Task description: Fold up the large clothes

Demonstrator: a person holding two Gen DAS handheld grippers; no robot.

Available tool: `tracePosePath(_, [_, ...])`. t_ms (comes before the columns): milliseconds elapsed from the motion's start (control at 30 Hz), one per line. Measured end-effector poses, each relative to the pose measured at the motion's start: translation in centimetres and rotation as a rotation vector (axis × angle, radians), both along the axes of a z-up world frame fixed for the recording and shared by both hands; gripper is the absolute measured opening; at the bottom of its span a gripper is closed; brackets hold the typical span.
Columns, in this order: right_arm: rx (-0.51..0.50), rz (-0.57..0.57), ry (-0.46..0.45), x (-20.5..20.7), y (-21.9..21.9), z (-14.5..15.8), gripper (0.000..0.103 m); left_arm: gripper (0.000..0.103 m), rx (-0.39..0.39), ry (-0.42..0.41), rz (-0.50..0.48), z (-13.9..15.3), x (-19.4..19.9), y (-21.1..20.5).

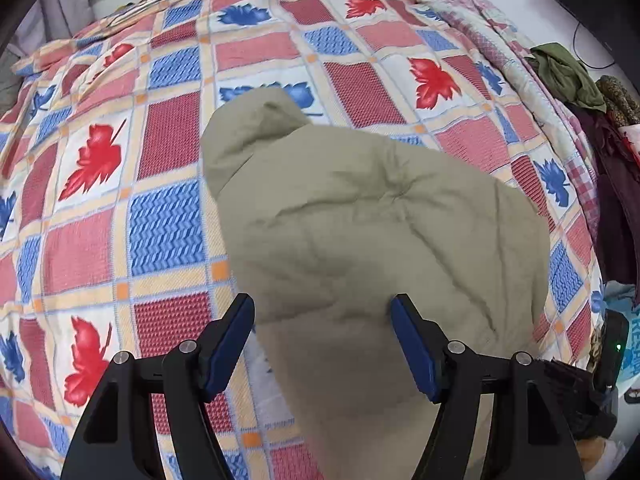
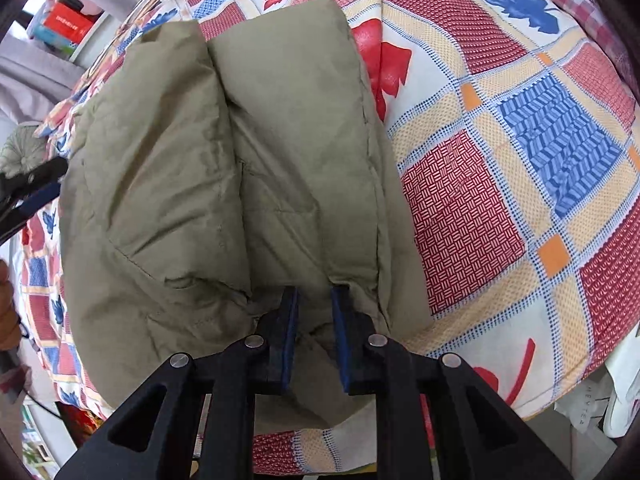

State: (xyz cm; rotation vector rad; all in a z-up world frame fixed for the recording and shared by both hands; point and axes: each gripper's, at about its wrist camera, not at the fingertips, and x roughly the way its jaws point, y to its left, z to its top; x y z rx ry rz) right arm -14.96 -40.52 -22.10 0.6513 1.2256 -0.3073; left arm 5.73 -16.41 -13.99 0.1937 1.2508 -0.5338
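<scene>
A large khaki padded jacket (image 1: pixel 360 216) lies on a bed with a checked leaf-print cover (image 1: pixel 168 232). In the left wrist view my left gripper (image 1: pixel 324 308) is open, its blue-padded fingers wide apart over the jacket's near edge, holding nothing. In the right wrist view the jacket (image 2: pixel 192 152) lies folded in two puffy panels. My right gripper (image 2: pixel 316 294) is closed on a fold of the jacket's near edge, with fabric between the pads. The left gripper shows at the far left edge (image 2: pixel 28 196).
A pile of dark and olive clothes (image 1: pixel 572 76) lies at the bed's right edge. A pink quilt (image 1: pixel 472 8) lies along the far right. A white shelf with boxes (image 2: pixel 68 24) stands beyond the bed. White bags (image 2: pixel 608 404) sit beside the bed.
</scene>
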Motion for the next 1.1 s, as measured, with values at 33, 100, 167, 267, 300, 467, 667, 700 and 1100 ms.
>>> tracePosePath(33, [-0.009, 0.009, 0.000, -0.1, 0.1, -0.3, 0.019, 0.072, 0.006, 0.008, 0.012, -0.1, -0.3, 0.6])
tracePosePath(100, [-0.014, 0.010, 0.006, -0.4, 0.5, -0.8, 0.019, 0.072, 0.016, 0.019, 0.032, -0.4, -0.8, 1.8])
tracePosePath(167, [-0.009, 0.003, 0.021, -0.4, 0.6, -0.9, 0.019, 0.072, 0.027, 0.030, 0.043, -0.7, -1.3, 2.6])
tracePosePath(267, [0.001, -0.018, 0.023, -0.5, 0.5, 0.6, 0.020, 0.072, 0.032, 0.051, 0.051, -1.3, -1.6, 3.2])
tracePosePath(300, [0.004, -0.023, 0.013, -0.6, 0.4, 1.2, 0.020, 0.072, 0.033, 0.049, 0.055, -1.3, -1.6, 3.2])
tracePosePath(467, [-0.023, -0.021, -0.049, -1.0, -0.1, 5.0, 0.022, 0.103, 0.019, 0.026, 0.085, -0.9, -1.7, 3.8])
tracePosePath(667, [-0.080, -0.006, -0.091, -0.3, -1.0, 7.7, 0.051, 0.103, 0.039, 0.030, 0.112, -1.5, -1.5, 4.1])
tracePosePath(700, [-0.078, -0.003, -0.091, 0.0, -1.2, 7.8, 0.052, 0.103, 0.040, 0.035, 0.115, -1.7, -1.4, 4.2])
tracePosePath(1100, [0.052, -0.013, -0.128, 2.3, -3.6, 5.8, 0.085, 0.103, -0.005, 0.114, 0.164, -3.8, -0.4, 5.7])
